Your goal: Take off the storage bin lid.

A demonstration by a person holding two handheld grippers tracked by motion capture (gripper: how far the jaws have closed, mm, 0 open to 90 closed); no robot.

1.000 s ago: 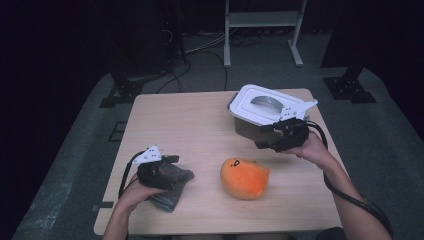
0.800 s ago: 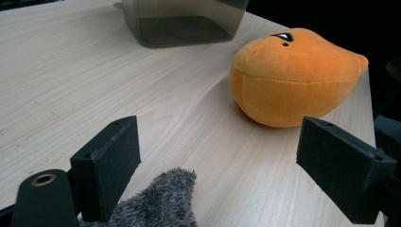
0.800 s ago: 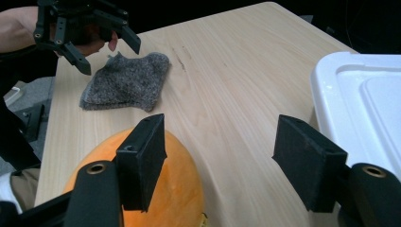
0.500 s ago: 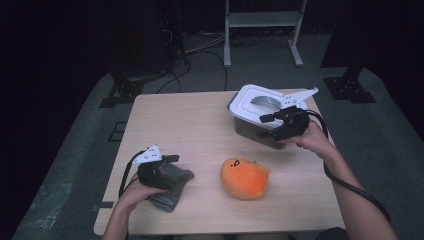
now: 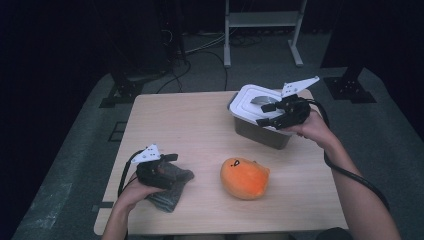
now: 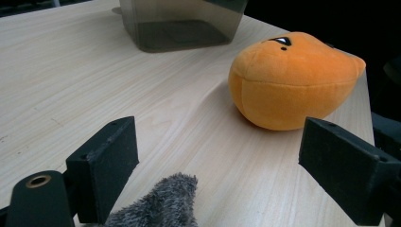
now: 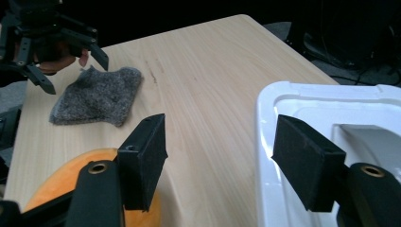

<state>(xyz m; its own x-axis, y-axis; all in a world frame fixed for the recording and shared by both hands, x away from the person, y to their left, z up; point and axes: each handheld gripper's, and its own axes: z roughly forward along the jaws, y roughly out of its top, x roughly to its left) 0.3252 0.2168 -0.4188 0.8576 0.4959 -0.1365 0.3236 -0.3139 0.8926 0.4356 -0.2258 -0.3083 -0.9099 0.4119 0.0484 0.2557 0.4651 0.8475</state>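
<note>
Left claw (image 5: pixel 167 162) spread wide over the fuzzy grey sock (image 5: pixel 172 192), its tip between the pads, ungripped. Beyond it, the round orange plush (image 5: pixel 245 177). Farther, right claw (image 5: pixel 270 114) gaping above the white-lidded grey bin (image 5: pixel 260 131); likely lid next.

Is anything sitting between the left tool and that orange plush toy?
Nothing visible does. The left tool stands open over the grey furry cloth, and only bare table lies between it and the orange plush toy.
</note>
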